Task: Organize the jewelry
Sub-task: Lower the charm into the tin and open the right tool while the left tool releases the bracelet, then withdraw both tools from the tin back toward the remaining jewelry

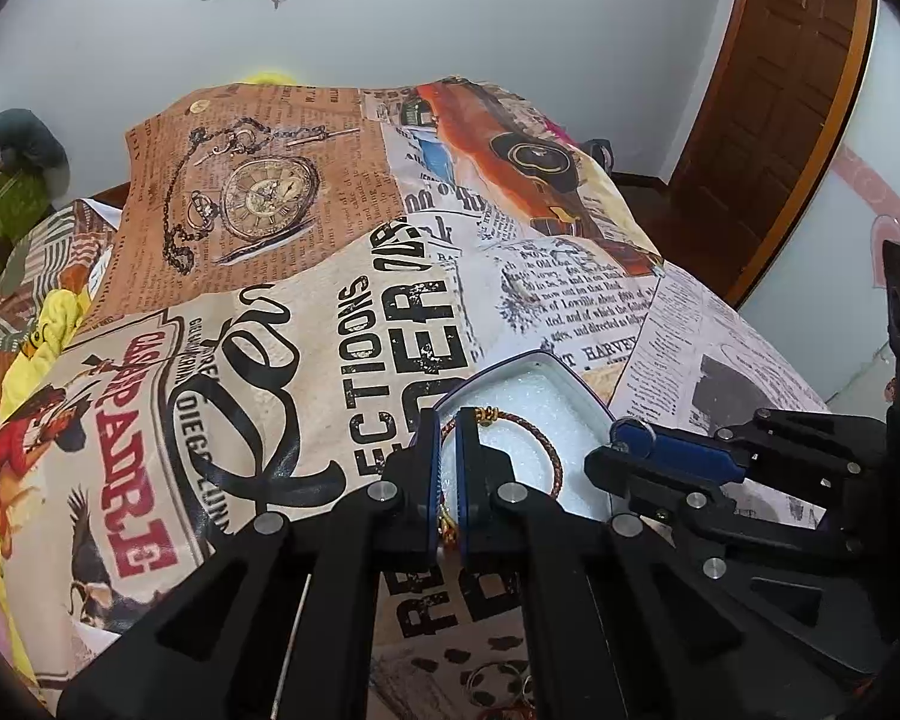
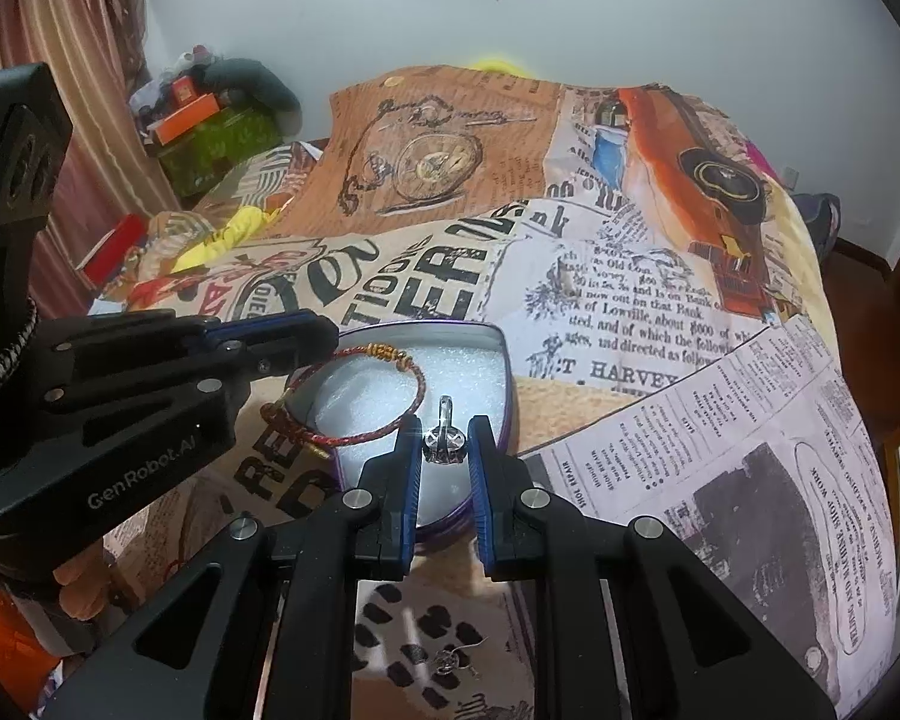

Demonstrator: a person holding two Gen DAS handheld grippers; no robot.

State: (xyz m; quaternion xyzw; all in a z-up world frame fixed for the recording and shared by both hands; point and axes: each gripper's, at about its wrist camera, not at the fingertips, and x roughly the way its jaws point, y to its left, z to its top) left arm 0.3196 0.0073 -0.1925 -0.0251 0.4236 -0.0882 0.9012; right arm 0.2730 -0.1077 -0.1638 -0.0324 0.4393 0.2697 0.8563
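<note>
A purple tin (image 2: pixel 507 354) lined with white foam lies open on the printed cloth; it also shows in the left wrist view (image 1: pixel 576 378). A red braided bracelet (image 2: pixel 417 381) with a gold knot hangs half in the tin, half over its left rim. My left gripper (image 1: pixel 448 420) is shut on the bracelet (image 1: pixel 555 456) at the tin's left rim. My right gripper (image 2: pixel 444 435) holds a silver pendant (image 2: pixel 444 441) between its jaws, just above the foam at the tin's near end.
A newspaper-print cloth (image 2: pixel 630 312) covers the bed. More small silver jewelry (image 2: pixel 447 660) lies on the cloth near the front edge, with rings in the left wrist view (image 1: pixel 498 681). Boxes and clutter (image 2: pixel 210 126) sit at the far left. A wooden door (image 1: pixel 774 102) stands at the right.
</note>
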